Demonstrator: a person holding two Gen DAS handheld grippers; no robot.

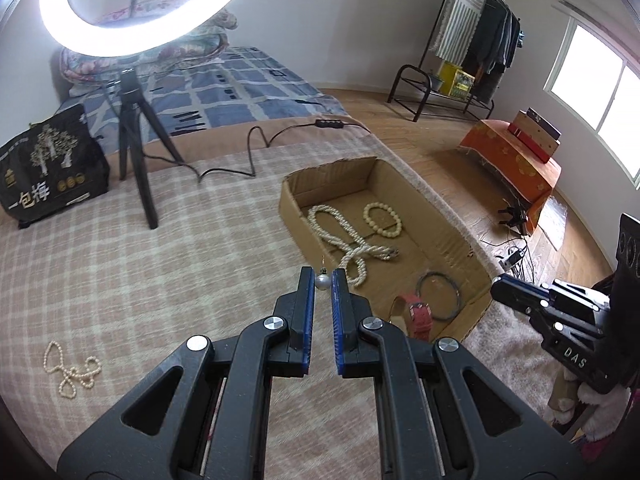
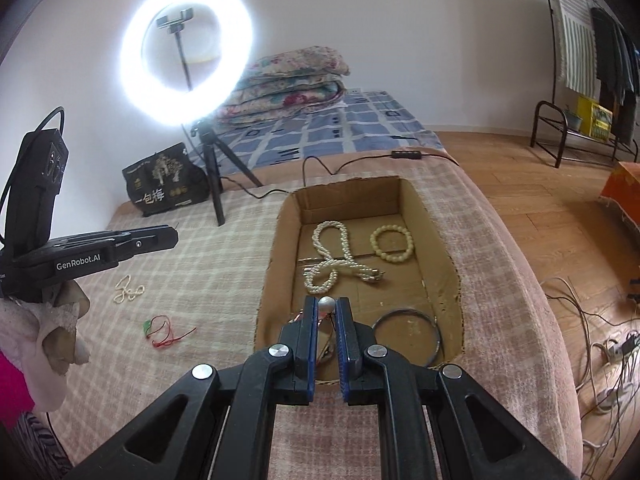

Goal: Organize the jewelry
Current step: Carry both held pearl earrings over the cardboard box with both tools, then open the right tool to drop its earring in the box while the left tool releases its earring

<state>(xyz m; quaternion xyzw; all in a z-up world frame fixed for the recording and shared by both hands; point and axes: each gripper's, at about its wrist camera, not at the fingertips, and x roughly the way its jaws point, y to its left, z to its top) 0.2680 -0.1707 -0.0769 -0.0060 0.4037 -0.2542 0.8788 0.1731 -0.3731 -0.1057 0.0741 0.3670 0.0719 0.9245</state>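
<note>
Jewelry is partly sorted, by my reading: several pieces already lie in the box and a few remain on the bedspread.

From the left wrist, the left gripper [image 1: 323,278] pinches a small silver ball earring [image 1: 322,282] between its blue-padded fingertips, its thin hook sticking up. Ahead and to the right of it sits the open brown cardboard box [image 1: 289,196]. Inside are a long twisted white pearl necklace [image 1: 340,236], a cream round-bead bracelet [image 1: 382,220], a thin grey metal bangle [image 1: 438,295] and a red leather strap [image 1: 418,312] near the closest wall. Behind and left of the gripper, a small cream bead strand [image 1: 72,372] waits on the checked cover. The right gripper [image 1: 516,292] shows at the far right.

From the right wrist, the right gripper [image 2: 326,306] pinches a second silver ball earring [image 2: 326,304], held over the near end of the same box. Left of it, on the cover, lie the bead strand and a red cord with a green charm [image 2: 164,330]. Both earrings, I judge, still need placing.
</note>
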